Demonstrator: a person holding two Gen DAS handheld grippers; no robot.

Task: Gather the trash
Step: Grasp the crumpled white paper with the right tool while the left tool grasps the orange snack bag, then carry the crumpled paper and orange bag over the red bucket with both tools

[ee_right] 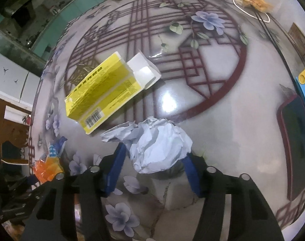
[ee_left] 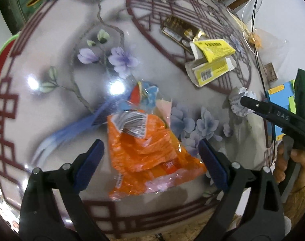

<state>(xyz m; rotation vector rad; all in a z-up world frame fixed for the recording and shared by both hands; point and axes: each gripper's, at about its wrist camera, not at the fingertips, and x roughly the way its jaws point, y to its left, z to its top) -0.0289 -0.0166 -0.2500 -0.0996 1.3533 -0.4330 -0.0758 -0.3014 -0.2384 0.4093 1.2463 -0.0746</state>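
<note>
From the left wrist view, the left tongs [ee_left: 150, 156] stand wide apart over the glossy grey desk [ee_left: 52, 70] printed with purple flowers and dark red lattice. A crumpled orange plastic wrapper [ee_left: 146, 152] lies flat on the desk between the two blue-padded fingers [ee_left: 92, 160], but neither pad touches it. Just behind it lies a small blue and red wrapper scrap [ee_left: 146, 93]. Further back on the right lies an opened yellow cardboard box [ee_left: 210, 60], and beside it a gold foil package [ee_left: 176, 30]. At the right edge the right tongs [ee_left: 242, 100] reach in, with a crumpled white paper ball [ee_left: 239, 104] at their tip.

From the right wrist view, the right tongs [ee_right: 154, 160] are clamped on the crumpled white paper ball [ee_right: 158, 146], which sits between the blue pads [ee_right: 114, 170] and seems to be just above the desk [ee_right: 222, 120]. The opened yellow cardboard box [ee_right: 100, 92] lies near, up and left of the ball. The orange wrapper [ee_right: 48, 168] shows at the lower left edge, well apart from the ball.
</note>
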